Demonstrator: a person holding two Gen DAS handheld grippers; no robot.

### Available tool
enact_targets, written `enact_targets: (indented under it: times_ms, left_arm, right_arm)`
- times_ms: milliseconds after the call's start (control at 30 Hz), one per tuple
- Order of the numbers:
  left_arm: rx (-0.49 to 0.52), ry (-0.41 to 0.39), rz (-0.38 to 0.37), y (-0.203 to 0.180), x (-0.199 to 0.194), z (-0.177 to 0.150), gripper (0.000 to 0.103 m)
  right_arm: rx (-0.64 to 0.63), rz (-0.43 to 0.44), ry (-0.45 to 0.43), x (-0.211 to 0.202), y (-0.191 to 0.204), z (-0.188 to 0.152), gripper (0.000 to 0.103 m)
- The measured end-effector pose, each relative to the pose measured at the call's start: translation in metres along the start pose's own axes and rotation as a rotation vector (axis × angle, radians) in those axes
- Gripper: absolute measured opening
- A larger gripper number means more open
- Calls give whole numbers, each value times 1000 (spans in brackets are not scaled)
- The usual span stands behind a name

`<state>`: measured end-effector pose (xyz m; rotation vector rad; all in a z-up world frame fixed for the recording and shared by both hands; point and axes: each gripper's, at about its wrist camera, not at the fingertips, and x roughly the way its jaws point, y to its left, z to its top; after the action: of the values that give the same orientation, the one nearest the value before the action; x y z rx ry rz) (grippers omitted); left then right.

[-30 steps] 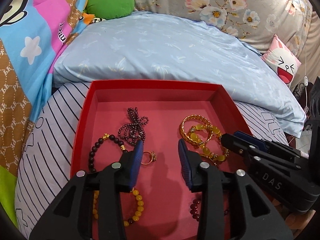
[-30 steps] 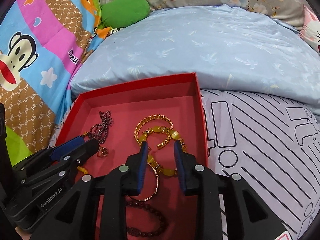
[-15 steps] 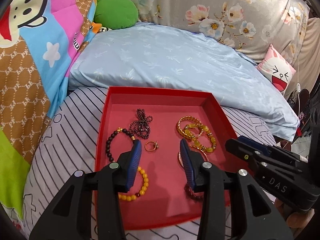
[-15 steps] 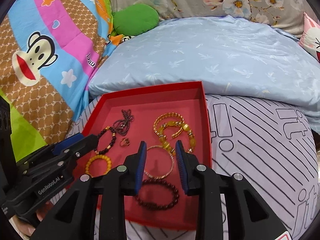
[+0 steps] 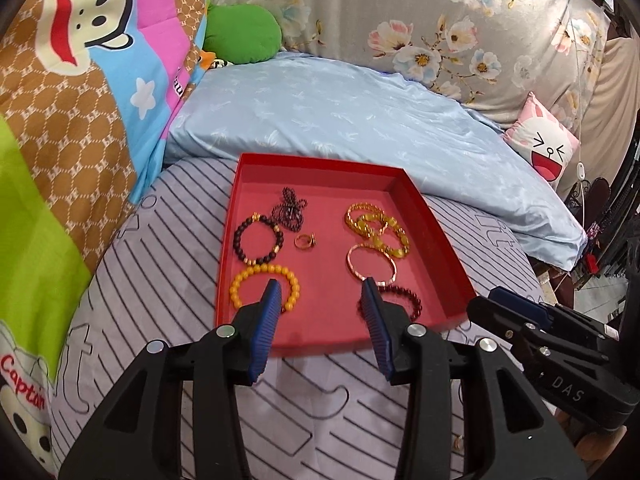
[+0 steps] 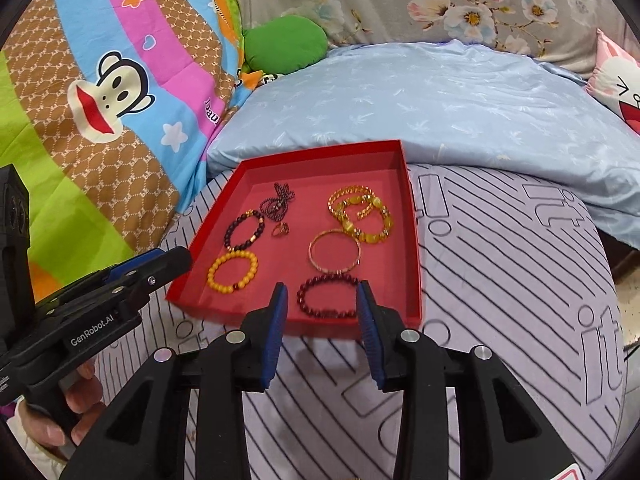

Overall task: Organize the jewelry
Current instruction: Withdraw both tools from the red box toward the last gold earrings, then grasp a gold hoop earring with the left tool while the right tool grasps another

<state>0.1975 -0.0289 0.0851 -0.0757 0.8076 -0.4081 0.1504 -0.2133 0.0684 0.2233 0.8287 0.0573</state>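
A home bedroom: a bed (image 5: 160, 280) with striped sheet, pale blue pillow (image 5: 340, 120), cartoon monkey quilt (image 6: 100, 80) and floral bedding (image 5: 440, 20).

A: Any lettering you can read?

B: Yes. "DAS" in pale capitals on the black body of the right claw (image 5: 482, 308), at about four o'clock in the left wrist view.

A: And the other one?

B: "GenRobot.AI" on the side of the left claw (image 6: 182, 258), at eight o'clock in the right wrist view.

A: Anything on the bedding?

B: The cartoon quilt (image 5: 24, 380) carries red script reading "Captain" at eight o'clock. The striped grey sheet (image 6: 520, 280) has big outlined letters, "it", at four o'clock. Small print beside the monkey face is too broken to read.
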Motion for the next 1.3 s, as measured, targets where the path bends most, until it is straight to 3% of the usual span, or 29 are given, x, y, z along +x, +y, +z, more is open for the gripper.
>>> enact_targets:
  times_ms: [667,1100,1300]
  left_arm:
    - [-7,88,57,7,-35,-98,40]
    - [5,136,53,2,-39,-137,40]
    - [-4,139,54,4,-40,-145,47]
  right_arm:
    - [42,-46,109,-27,-14,-108,35]
    - [24,-80,131,-21,-9,-131,35]
    - [31,-91,133,-15,-12,-130,35]
